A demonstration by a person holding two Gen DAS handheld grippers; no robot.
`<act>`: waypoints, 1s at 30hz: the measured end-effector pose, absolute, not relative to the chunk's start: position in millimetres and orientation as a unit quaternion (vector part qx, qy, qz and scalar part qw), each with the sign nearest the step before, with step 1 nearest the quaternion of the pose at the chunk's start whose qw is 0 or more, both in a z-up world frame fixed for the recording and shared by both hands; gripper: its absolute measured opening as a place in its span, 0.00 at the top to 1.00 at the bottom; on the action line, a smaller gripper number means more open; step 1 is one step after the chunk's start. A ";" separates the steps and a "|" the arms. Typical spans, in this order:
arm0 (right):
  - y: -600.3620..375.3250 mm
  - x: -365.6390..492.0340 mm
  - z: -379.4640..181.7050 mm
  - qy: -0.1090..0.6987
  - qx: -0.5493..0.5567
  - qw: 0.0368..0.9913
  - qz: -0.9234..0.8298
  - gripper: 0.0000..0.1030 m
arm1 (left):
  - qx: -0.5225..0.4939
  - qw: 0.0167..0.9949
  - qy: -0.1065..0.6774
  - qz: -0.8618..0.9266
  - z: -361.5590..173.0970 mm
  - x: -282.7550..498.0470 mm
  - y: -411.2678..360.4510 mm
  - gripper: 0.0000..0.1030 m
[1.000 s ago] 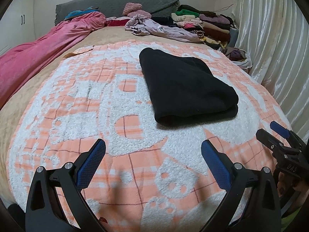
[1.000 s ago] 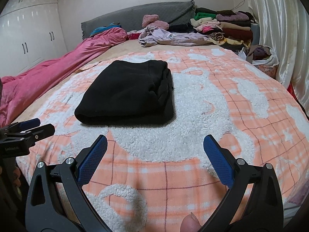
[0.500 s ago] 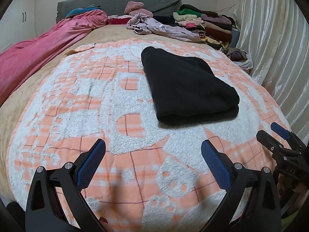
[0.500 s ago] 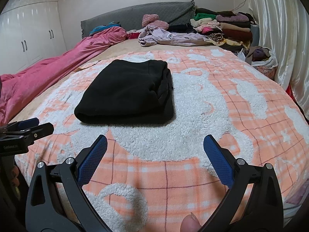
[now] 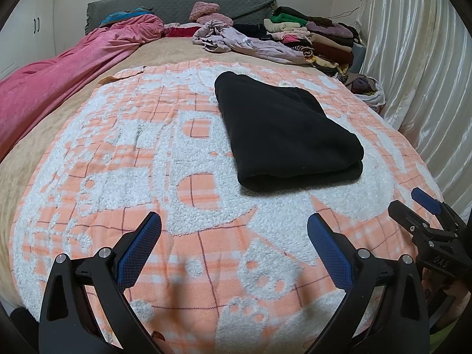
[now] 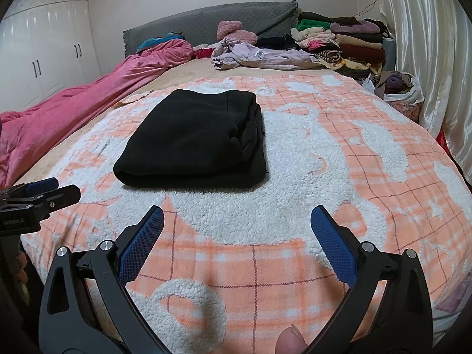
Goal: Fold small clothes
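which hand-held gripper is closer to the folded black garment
Neither clearly; they look about level. The left hand-held gripper sits short of the black garment, off its left corner; the right hand-held gripper sits short of its right corner.

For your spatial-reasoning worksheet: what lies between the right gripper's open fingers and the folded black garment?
Only bare orange-and-white blanket lies between the right gripper and the folded black garment; the right wrist view shows it.

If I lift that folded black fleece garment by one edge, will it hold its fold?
Probably not: the folded black fleece garment looks soft and thick, so layers would likely droop open. Its loose edges stack on the right, so pinching there may catch only some. It likely grips the fuzzy orange-and-white blanket rather than sliding.
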State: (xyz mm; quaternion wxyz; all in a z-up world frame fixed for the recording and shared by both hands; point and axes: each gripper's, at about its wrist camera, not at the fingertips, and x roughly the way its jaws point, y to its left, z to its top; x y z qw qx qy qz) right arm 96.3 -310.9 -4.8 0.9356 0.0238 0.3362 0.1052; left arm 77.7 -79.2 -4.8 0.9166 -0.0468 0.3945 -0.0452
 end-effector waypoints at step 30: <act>-315.1 93.4 -4.7 0.341 0.018 0.935 0.101 0.09 | -0.041 0.920 0.388 -0.043 0.5 74.1 -78.4 0.04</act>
